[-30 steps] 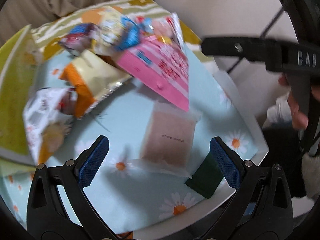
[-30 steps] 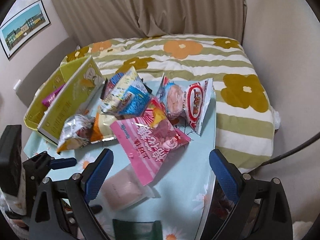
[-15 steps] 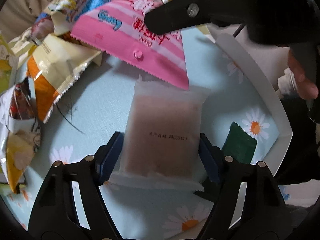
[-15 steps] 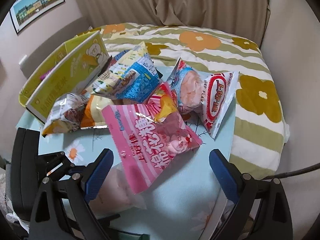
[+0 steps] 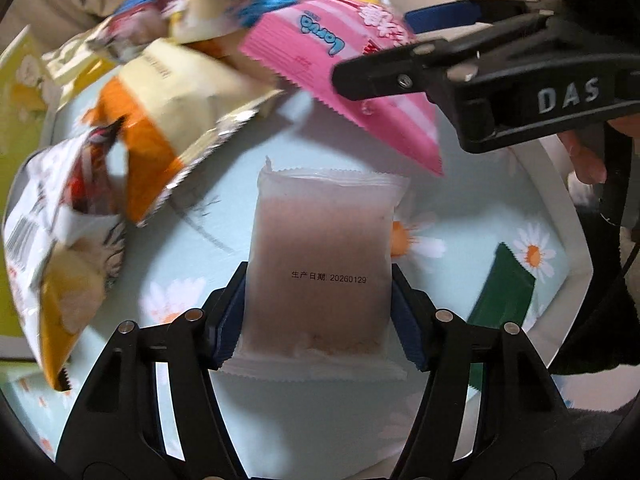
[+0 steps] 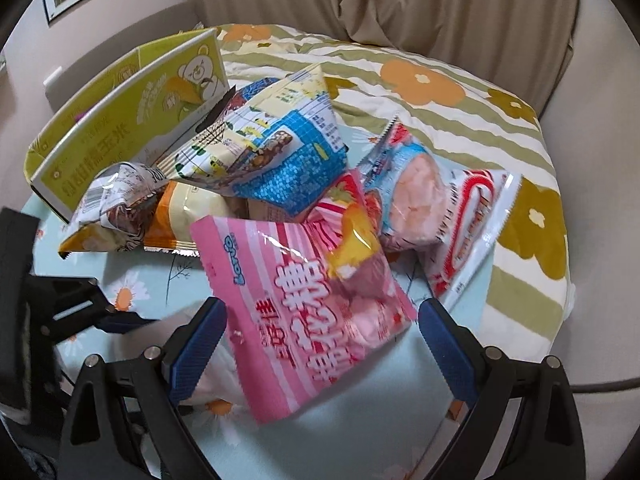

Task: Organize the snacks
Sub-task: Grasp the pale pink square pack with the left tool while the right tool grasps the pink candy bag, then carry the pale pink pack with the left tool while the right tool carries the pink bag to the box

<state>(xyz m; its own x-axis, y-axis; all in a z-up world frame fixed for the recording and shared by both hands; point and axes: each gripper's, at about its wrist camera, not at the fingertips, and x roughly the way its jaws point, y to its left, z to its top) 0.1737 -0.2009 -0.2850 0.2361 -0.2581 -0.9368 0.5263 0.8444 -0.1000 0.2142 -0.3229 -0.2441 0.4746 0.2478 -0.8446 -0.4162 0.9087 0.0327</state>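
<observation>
A pale, translucent pink-brown packet (image 5: 320,256) lies on the daisy-print tablecloth (image 5: 200,224). My left gripper (image 5: 318,312) points steeply down over it. Its jaws are closing, and both blue pads touch the packet's long sides. A pink striped bag (image 6: 312,320) leans on the snack pile; it also shows in the left wrist view as the pink striped bag (image 5: 348,92). My right gripper (image 6: 320,344) stands open with one finger on each side of that bag and no pad touching it. In the left wrist view the right gripper (image 5: 374,50) reaches in from the upper right.
The pile holds a blue-and-white bag (image 6: 280,148), a red-and-white bag (image 6: 440,208), an orange-and-cream bag (image 5: 172,120) and a crumpled white bag (image 5: 60,216). A yellow-green box (image 6: 120,120) stands behind it. A dark green packet (image 5: 500,296) lies near the table's white edge (image 5: 560,208). A flowered quilt (image 6: 440,80) is beyond.
My left gripper came down over the pale packet and its jaws closed from wide apart onto its sides. My right gripper dropped closer and now straddles the pink striped bag.
</observation>
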